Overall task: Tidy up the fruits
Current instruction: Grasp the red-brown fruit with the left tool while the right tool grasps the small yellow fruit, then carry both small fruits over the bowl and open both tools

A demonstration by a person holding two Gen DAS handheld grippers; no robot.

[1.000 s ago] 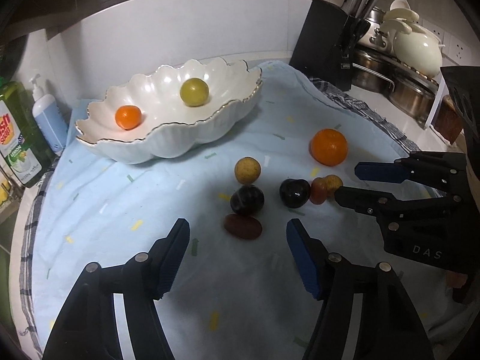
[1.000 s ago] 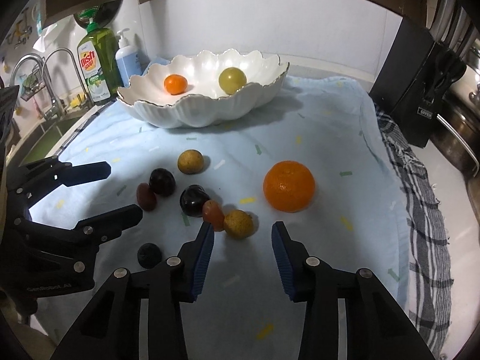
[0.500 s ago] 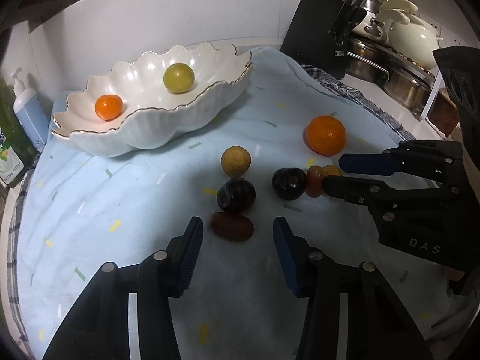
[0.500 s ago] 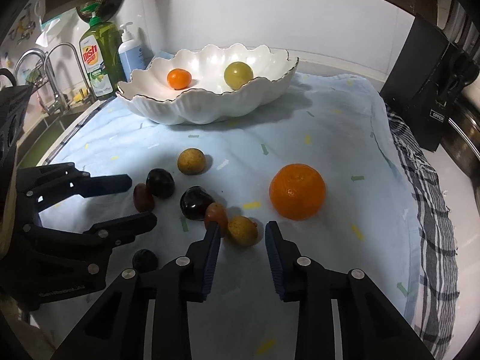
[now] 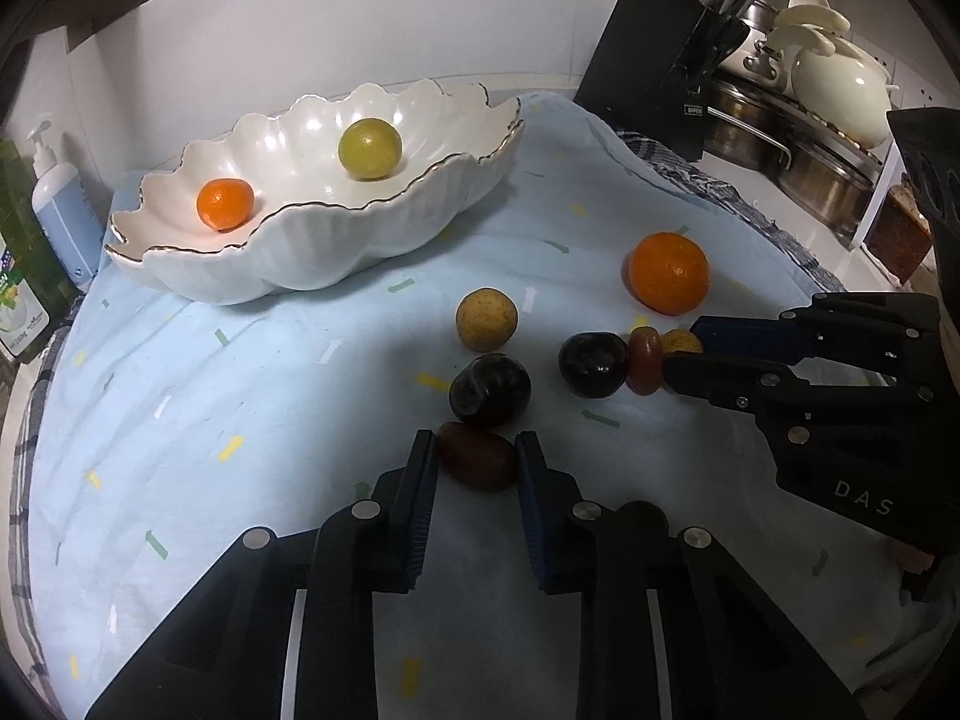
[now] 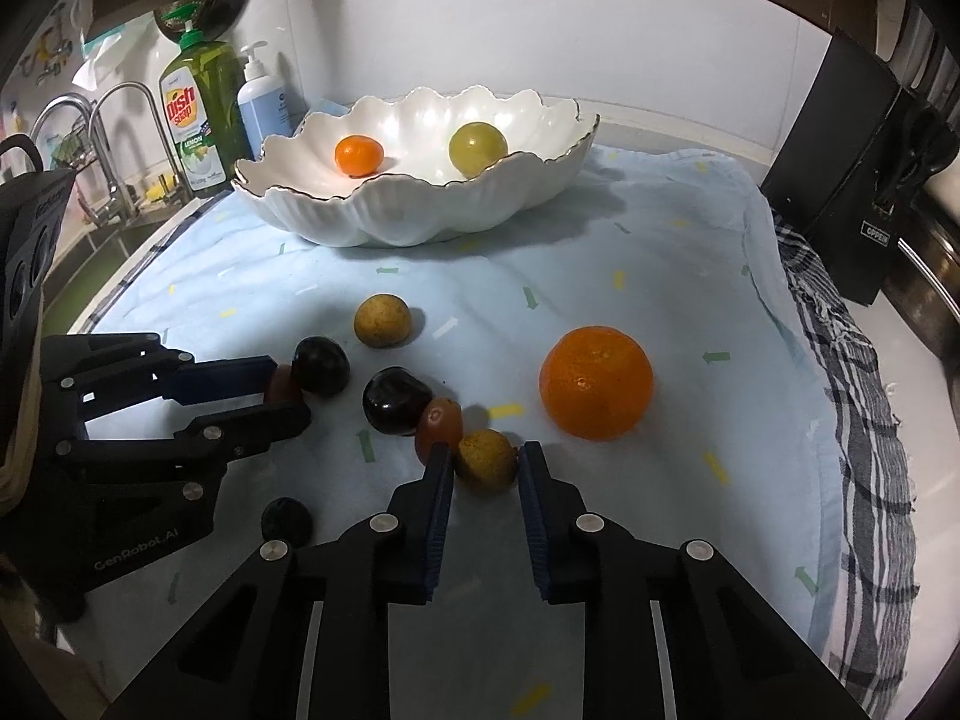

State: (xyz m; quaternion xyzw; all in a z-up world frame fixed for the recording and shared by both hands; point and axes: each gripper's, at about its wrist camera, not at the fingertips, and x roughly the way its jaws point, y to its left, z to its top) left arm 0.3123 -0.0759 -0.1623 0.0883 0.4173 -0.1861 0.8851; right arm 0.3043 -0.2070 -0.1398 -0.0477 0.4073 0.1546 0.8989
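Observation:
A white scalloped bowl [image 5: 420, 204] [image 6: 540, 192] holds a small orange [image 5: 225, 204] and a green-yellow fruit [image 5: 369, 150]. On the blue cloth lie a big orange [image 5: 668, 273] [image 6: 595, 383], a yellow fruit [image 5: 486, 320], two dark plums [image 5: 490, 391] [image 5: 593, 363] and a red-brown fruit [image 5: 645, 360]. My left gripper [image 5: 475, 463] is open, its fingers close around a dark red oval fruit [image 5: 478, 463]. My right gripper [image 6: 480, 468] is open, its fingers close around a small yellow fruit [image 6: 486, 461]. Another dark fruit [image 6: 287, 521] lies near the front.
A knife block [image 5: 654, 60] and pots [image 5: 798, 138] stand at the right. Dish soap [image 6: 204, 114] and a pump bottle [image 6: 261, 99] stand left of the bowl, by the sink tap [image 6: 114, 120]. A checked towel [image 6: 852, 396] edges the cloth.
Both grippers have moved forward and narrowed. The left one now straddles the dark red fruit, the right one the small yellow fruit.

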